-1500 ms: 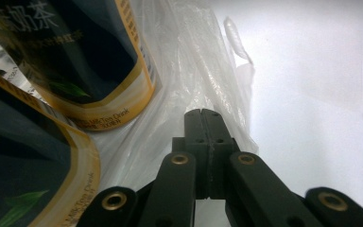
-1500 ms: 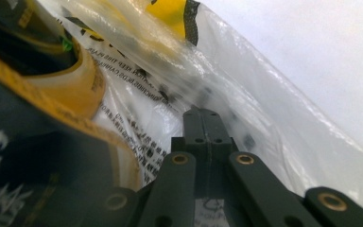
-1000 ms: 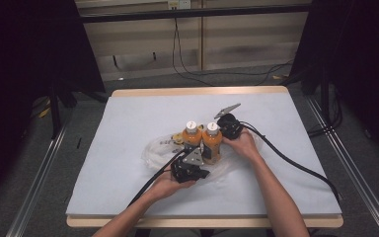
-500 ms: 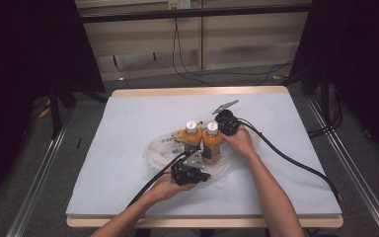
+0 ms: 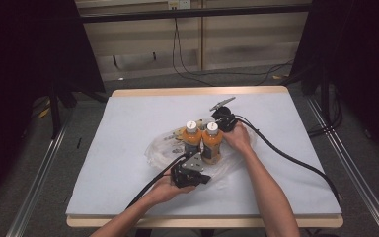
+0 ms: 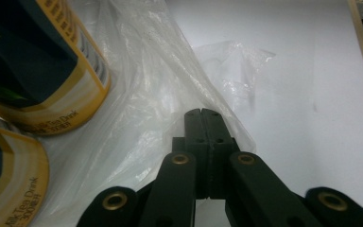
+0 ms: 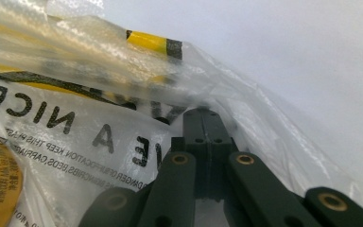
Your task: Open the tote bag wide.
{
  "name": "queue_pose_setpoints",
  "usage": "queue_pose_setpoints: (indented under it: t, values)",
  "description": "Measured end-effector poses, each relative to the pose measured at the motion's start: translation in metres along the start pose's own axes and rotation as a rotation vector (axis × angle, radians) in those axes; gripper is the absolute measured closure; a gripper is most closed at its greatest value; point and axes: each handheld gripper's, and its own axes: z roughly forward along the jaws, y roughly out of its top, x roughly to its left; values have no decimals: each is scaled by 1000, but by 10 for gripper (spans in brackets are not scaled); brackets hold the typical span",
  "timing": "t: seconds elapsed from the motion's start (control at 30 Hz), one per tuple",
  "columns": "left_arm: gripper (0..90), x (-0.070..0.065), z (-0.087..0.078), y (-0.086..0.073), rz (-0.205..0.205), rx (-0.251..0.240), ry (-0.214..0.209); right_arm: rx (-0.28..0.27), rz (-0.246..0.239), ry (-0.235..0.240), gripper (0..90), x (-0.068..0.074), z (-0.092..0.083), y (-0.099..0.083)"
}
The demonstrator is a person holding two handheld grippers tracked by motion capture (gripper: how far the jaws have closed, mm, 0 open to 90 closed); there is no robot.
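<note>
So, on the white-topped table (image 5: 128, 128) sat a crumpled clear plastic bag (image 5: 160, 148) with black print on it, and two orange milk-tea bottles with white caps (image 5: 202, 140) stood upright side by side on the bag, near the table's middle. The left gripper (image 5: 187, 173) lay low at the near side of the bag, just in front of the bottles, held in the person's left hand (image 5: 165, 190). In the left gripper view its black fingers (image 6: 201, 124) were pressed flat together, and the film of the clear bag (image 6: 137, 109) ran right up to their tips and seemed pinched between them; the two bottles' yellow-and-dark labels (image 6: 42, 71) loomed just beside the fingers on the left of that view, apart from them. The right gripper (image 5: 224, 120) sat at the far right side of the bottles, gripped by the right hand (image 5: 238, 138). In the right gripper view its fingers (image 7: 201, 124) were likewise closed tight, with the printed plastic (image 7: 75, 123) bunched around and over the tips, caught at the pinch as far as could be told. A yellow-and-black label (image 7: 151, 43) showed through the film beyond them. Both grippers' black cables (image 5: 286, 158) trailed back across the table toward the person.
</note>
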Motion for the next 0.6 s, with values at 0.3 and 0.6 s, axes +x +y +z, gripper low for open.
queue_pose_setpoints:
  t: [0.3, 0.6]
  values:
    - [900, -9, 0, 0, 25, -3, -3, -9, 30, -12, 900, -2, 2, 2]
    - [900, -15, 0, 1, 39, 5, -3, -11, 36, -30, 900, -4, 6, 6]
